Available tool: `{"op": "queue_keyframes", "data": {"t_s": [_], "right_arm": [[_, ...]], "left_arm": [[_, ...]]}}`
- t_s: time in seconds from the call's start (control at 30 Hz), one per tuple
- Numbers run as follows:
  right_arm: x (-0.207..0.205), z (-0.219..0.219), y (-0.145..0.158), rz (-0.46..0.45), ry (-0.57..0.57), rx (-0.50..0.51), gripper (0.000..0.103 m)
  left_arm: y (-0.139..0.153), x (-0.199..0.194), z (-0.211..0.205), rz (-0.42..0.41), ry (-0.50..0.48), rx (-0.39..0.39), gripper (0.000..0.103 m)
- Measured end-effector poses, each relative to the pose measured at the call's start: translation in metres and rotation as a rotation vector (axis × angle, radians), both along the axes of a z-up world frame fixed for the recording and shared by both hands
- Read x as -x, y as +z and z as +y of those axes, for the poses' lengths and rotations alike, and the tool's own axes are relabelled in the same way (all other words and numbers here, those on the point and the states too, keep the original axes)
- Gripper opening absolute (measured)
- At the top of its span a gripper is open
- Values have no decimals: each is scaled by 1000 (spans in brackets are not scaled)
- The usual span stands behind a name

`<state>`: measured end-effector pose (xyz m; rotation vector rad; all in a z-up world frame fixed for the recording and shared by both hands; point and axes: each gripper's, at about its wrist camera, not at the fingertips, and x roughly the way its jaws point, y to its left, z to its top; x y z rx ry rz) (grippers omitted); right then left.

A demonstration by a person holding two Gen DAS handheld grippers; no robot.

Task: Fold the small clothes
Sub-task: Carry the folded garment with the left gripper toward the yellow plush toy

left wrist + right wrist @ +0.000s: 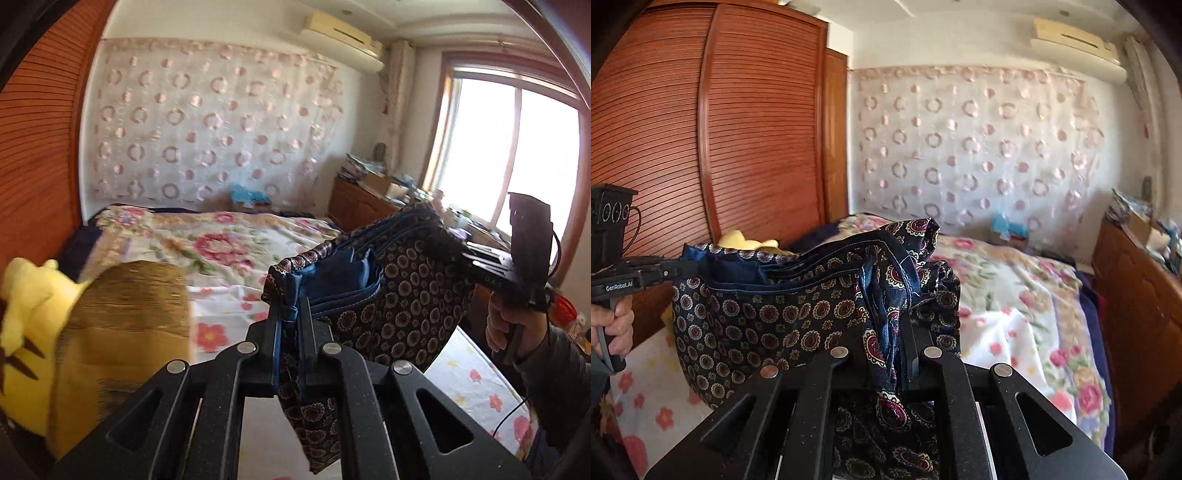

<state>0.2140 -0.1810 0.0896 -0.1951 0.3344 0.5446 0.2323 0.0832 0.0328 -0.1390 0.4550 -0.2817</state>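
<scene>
The dark patterned garment (402, 295) hangs stretched in the air above the floral-sheeted bed (229, 243), one end pinched in the left gripper (289, 314), the other clamped in the right gripper (888, 332).

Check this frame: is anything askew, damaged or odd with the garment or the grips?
Nothing looks damaged. The patterned garment hangs in the air between the left gripper and right gripper, both shut on its edge, above the floral bedspread. It sags and bunches near the right gripper, so it is not yet spread flat.
</scene>
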Motion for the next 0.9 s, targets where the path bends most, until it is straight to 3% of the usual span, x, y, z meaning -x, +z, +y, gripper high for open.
{"op": "queue_keyframes", "data": {"t_s": [0.2,0.47,0.77,0.9], "right_arm": [[-47,67,21,-55,168,107,9],[-108,158,29,-90,325,250,9],[-171,219,28,-58,430,360,10],[-190,227,24,-8,438,349,16]], "left_arm": [[-14,16,64,-15,191,35,7],[-56,21,105,24,391,73,7],[-96,42,124,81,434,95,7],[-111,41,128,119,442,101,7]]}}
